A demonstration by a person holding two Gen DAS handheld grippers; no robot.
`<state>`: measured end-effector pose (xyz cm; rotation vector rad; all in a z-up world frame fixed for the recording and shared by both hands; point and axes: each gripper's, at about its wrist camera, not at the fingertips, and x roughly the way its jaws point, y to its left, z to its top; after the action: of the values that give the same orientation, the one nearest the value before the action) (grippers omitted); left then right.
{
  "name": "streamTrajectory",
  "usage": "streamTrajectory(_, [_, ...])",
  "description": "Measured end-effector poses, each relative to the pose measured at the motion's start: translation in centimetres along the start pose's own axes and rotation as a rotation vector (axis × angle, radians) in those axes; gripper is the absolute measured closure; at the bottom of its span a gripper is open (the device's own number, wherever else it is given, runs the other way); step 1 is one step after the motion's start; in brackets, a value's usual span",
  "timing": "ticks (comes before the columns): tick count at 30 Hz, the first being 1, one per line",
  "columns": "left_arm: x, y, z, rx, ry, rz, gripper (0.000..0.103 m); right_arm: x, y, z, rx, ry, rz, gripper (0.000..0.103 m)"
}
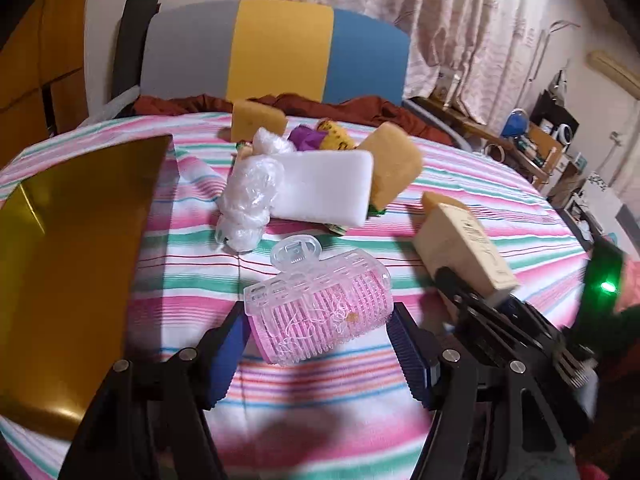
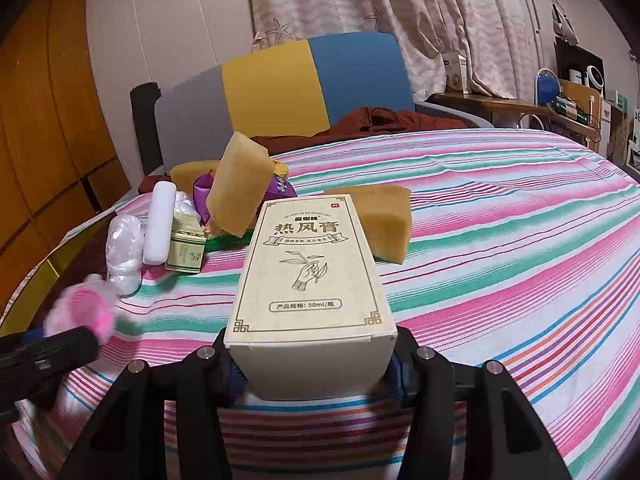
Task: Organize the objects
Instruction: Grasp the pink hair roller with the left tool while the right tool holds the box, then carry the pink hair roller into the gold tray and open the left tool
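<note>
Hair roller [image 1: 320, 312] clamped in left gripper [image 1: 316, 344]; cream box [image 2: 310, 292] clamped in right gripper [image 2: 316, 376]; striped bedspread [image 2: 520, 260] rightward open.

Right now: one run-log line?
left gripper: shut on pink hair roller | right gripper: shut on cream box | striped bedsheet

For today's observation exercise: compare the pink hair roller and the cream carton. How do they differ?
The pink hair roller is a translucent ribbed cylinder; the cream carton is an opaque printed box. The roller sits crosswise between the left gripper pads; the carton points lengthwise away from the right gripper. Both are gripped above the striped bedspread.
</note>
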<state>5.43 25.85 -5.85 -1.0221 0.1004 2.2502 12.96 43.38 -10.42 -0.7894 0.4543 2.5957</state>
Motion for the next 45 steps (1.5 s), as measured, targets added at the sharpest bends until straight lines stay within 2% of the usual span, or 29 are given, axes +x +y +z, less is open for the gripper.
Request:
streamTrajectory(7, [-4.8,3.1,0.3,-0.039,-0.087,0.017,0.033,0.1,0.2,0.1,-0.015,0.003,-0.019,0.050])
streamTrajectory(16, [-8.6,10.7,0.4,-0.169,-0.145,0.146,0.033,0.2,0.2,0.1,-0.023,0.008,-0.029,0.050])
streamTrajectory(25, [-9.1,19.3,-1.6,-0.341,-0.089,0.287,0.033,0.3,0.4,0.2,-0.044,0.022,-0.056,0.051])
streamTrajectory(33, [-9.2,23.8,-2.9,-0.401,-0.064,0.386,0.032,0.6,1.0,0.3,-0.067,0.035,-0.086,0.051])
streamTrajectory(37, [-9.6,25.1,-3.6,-0.445,-0.067,0.394,0.022,0.7,1.1,0.4,-0.072,0.040,-0.093,0.051])
streamTrajectory(39, [-10.2,25.3,-3.7,-0.463,-0.088,0.403,0.011,0.6,1.1,0.4,-0.074,0.041,-0.098,0.051])
streamTrajectory(43, [-11.3,25.1,-4.2,-0.472,-0.124,0.414,0.004,0.2,0.8,0.5,-0.041,0.032,-0.098,0.051])
streamTrajectory(45, [-11.7,25.0,-4.4,-0.467,-0.123,0.431,0.004,0.0,0.6,0.5,-0.019,0.029,-0.103,0.051])
